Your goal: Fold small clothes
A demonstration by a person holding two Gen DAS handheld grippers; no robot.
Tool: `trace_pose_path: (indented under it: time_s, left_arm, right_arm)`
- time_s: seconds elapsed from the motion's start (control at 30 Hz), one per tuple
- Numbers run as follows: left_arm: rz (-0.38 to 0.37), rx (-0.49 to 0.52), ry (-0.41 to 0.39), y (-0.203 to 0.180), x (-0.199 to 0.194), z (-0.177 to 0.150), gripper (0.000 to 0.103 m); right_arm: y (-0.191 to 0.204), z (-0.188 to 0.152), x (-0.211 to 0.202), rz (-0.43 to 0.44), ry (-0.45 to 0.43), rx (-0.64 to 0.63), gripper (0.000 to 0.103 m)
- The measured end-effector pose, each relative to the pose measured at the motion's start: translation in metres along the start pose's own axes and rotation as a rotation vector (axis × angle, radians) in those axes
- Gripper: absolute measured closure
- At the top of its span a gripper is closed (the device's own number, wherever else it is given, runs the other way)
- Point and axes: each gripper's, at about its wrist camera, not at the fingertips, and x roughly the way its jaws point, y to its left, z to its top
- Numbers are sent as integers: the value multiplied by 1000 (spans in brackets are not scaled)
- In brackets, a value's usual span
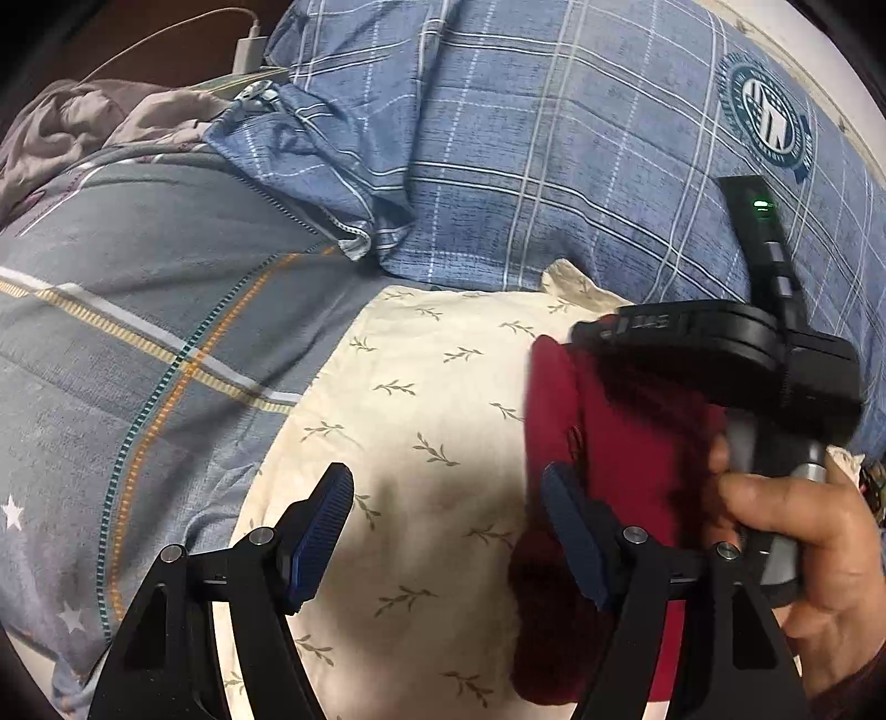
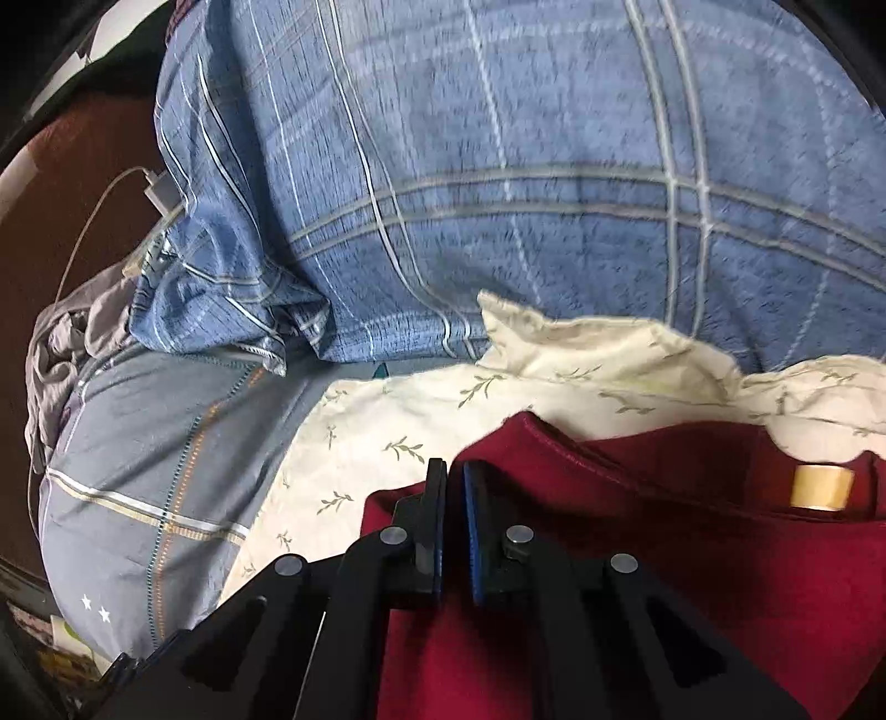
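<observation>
A dark red garment (image 1: 626,443) lies on a cream leaf-print cloth (image 1: 432,399). My left gripper (image 1: 448,487) is open and empty above the cream cloth, its right finger (image 1: 565,498) at the garment's left edge. In the right wrist view the red garment (image 2: 692,554) shows its neckline with a tan label (image 2: 822,486). My right gripper (image 2: 454,476) is shut on the garment's left edge. The right gripper's body and the hand holding it (image 1: 797,526) cover part of the garment in the left wrist view.
A blue plaid pillow (image 1: 526,138) lies behind the cream cloth, also in the right wrist view (image 2: 498,166). A grey-blue plaid bedsheet (image 1: 138,343) lies to the left. Crumpled grey fabric (image 1: 66,127) and a white charger with cable (image 1: 249,50) sit at far left.
</observation>
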Motion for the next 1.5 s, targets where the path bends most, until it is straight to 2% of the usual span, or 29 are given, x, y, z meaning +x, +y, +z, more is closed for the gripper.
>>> trace_pose_path:
  time_s: [0.03,0.1,0.17,0.23,0.3,0.4,0.43,0.53,0.57,0.67,0.8,0.87,0.93,1.03,1.1,1.2,1.27,1.33,1.43,1.5]
  left_arm:
    - [0,0,0,0,0,0,33]
    - [-9,-9,-2,1,-1,0,33]
    - [-21,-24,-15,3,-4,0,33]
    - [-34,-29,-25,4,-7,0,33]
    - [-50,-26,-26,2,-8,-2,32]
    - [-52,-5,-22,-4,-7,-4,33]
    - [-49,4,-19,-7,-6,-5,33]
    - [-39,31,5,-14,1,-7,32]
    - [-31,39,13,-17,5,-8,32]
    - [-10,55,30,-22,14,-7,33]
    - [-8,50,28,-24,14,-5,32]
    - [-9,45,23,-23,12,-5,32]
    - [-15,41,23,-22,11,-5,32]
    - [-19,43,23,-23,10,-6,32]
    - [-18,47,22,-24,10,-7,32]
    - [-7,54,21,-26,11,-8,32]
    - [0,57,26,-27,13,-8,32]
    - [6,58,25,-27,15,-8,32]
    - [11,61,23,-28,14,-8,32]
    - [12,61,19,-28,13,-8,32]
  right_arm:
    - [-4,-3,-1,28,6,19,91]
    - [-8,-5,-11,81,-7,63,87]
    - [-19,-10,-31,133,-36,95,74]
    - [-28,-16,-52,86,-80,88,72]
    - [-40,-21,-66,-4,-101,82,72]
    - [-60,-24,-63,-94,-89,97,74]
    - [-67,-25,-57,-114,-76,117,78]
    - [-74,-24,-40,-119,-85,137,79]
    - [-71,-23,-38,-133,-103,115,75]
    - [-59,-17,-35,-186,-114,53,74]
    - [-66,-24,-63,-125,-145,85,75]
    - [-78,-37,-87,-126,-172,100,68]
    - [-101,-53,-112,-190,-181,102,60]
    - [-134,-65,-136,-309,-195,94,60]
    - [-162,-68,-151,-372,-201,147,59]
    - [-215,-75,-170,-341,-247,337,58]
    - [-244,-76,-159,-303,-190,433,58]
    - [-242,-77,-161,-308,-218,432,59]
    - [-211,-73,-165,-377,-210,325,56]
    - [-186,-73,-168,-374,-228,266,55]
